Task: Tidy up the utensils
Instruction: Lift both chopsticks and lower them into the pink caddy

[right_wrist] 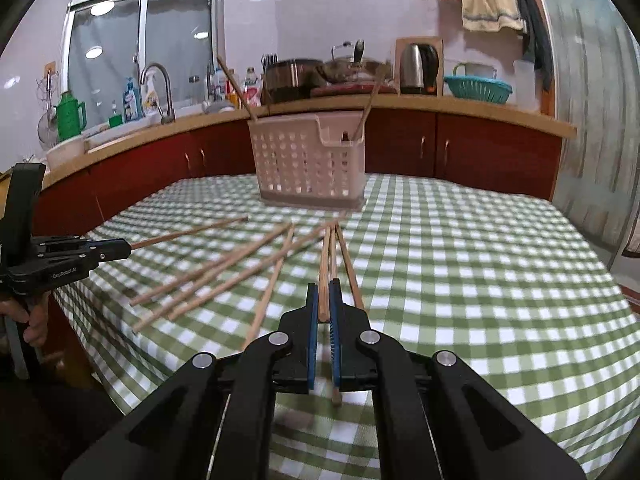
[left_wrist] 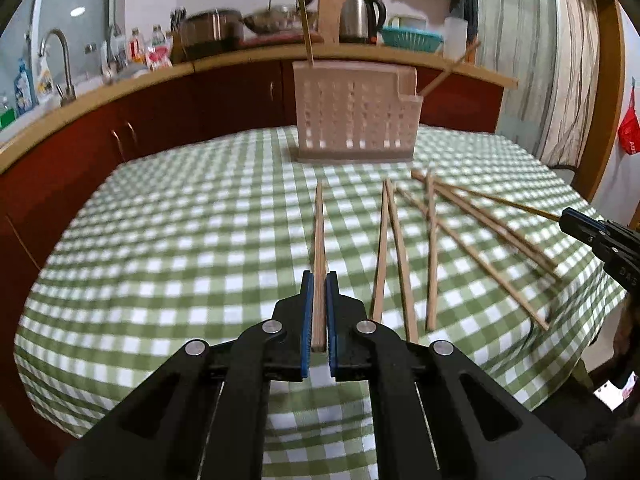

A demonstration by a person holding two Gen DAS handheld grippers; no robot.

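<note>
a: which step is in hand?

b: the pick-up, as i judge it. low in the left wrist view, the left hand-held gripper (left_wrist: 319,312) has its blue pads closed on a chopstick (left_wrist: 319,240), which runs straight up the frame toward the pink basket (left_wrist: 352,120). the right wrist view shows that stick lifted clear of the cloth at the left edge.

a: and the other one?

b: the right hand-held gripper (right_wrist: 323,312) looks clamped on a chopstick too (right_wrist: 325,264), low centre in its own view. a second stick lies close beside the pads, so i can't tell if one or two are caught. in the left wrist view it sits at the right edge, with a stick poking out toward upper left.

a: where are the rest?

b: the loose chopsticks (left_wrist: 432,240) fan across the green checked counter (left_wrist: 180,240), right of centre in the left view, some crossing each other. the basket stands upright at the far end, above centre, with two sticks already in it (left_wrist: 304,20), one in the tall part and one leaning in the small side pocket.

a: the next move?

b: probably carrying the held sticks to the basket, tipping them upright and dropping them point-down through the open top. the pocket is narrow, so aim matters.
</note>
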